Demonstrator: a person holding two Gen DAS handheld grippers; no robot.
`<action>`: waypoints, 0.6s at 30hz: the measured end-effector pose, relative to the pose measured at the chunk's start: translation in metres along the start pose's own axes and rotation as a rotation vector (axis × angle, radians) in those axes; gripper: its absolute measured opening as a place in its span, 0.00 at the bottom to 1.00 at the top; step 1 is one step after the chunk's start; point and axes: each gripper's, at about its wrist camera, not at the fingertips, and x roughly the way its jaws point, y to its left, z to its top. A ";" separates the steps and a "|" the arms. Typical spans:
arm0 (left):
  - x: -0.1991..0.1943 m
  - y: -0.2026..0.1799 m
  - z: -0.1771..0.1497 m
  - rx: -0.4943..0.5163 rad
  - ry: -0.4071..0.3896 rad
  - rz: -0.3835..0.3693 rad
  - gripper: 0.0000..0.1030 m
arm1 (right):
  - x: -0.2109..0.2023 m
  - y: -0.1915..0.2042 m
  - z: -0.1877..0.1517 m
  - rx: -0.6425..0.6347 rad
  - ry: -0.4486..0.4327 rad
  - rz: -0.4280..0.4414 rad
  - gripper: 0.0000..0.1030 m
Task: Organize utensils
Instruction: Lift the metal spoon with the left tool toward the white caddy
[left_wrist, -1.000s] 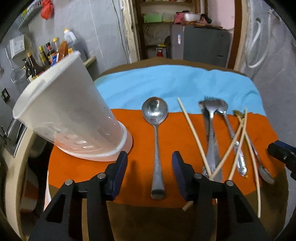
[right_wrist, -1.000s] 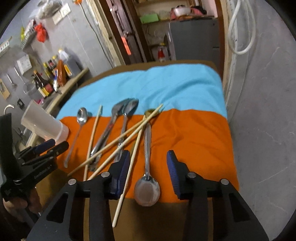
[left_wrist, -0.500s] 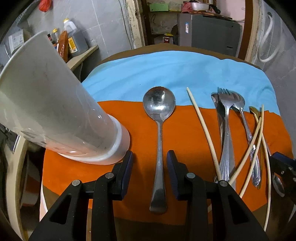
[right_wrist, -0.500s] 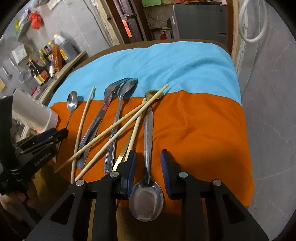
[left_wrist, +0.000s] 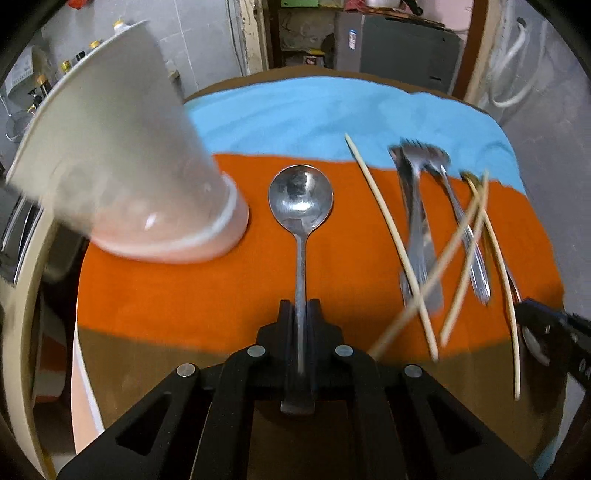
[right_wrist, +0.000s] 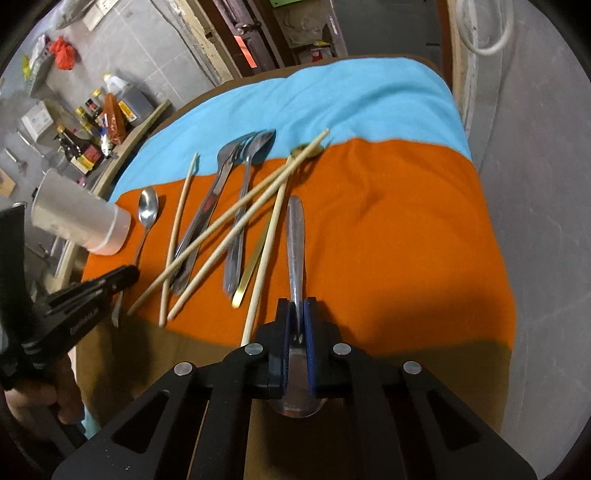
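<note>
Clamping both tongs, left gripper (left_wrist: 300, 306) and right gripper (right_wrist: 300, 314), thinly on spoon handles, we risk each spoon (left_wrist: 301, 206) slipping or swinging when lifted.

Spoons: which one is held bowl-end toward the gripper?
The right gripper's spoon: bowl under the gripper body, handle pointing away. The left gripper clamps its round spoon by the handle, bowl far. Others lie loose.

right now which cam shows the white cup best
The left wrist view: the white cup fills its upper left, close, standing on the orange cloth beside the spoon that the left gripper clamps. The right wrist view shows the cup small, at its left edge.
</note>
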 end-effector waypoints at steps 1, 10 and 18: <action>-0.005 0.001 -0.008 0.006 0.006 -0.008 0.05 | -0.003 0.000 -0.004 0.009 0.006 0.004 0.06; -0.026 0.016 -0.038 0.024 0.024 -0.090 0.06 | -0.008 0.002 -0.012 0.009 0.026 -0.012 0.06; -0.011 0.024 -0.012 0.055 0.026 -0.106 0.26 | 0.006 0.009 0.005 -0.029 0.058 -0.063 0.10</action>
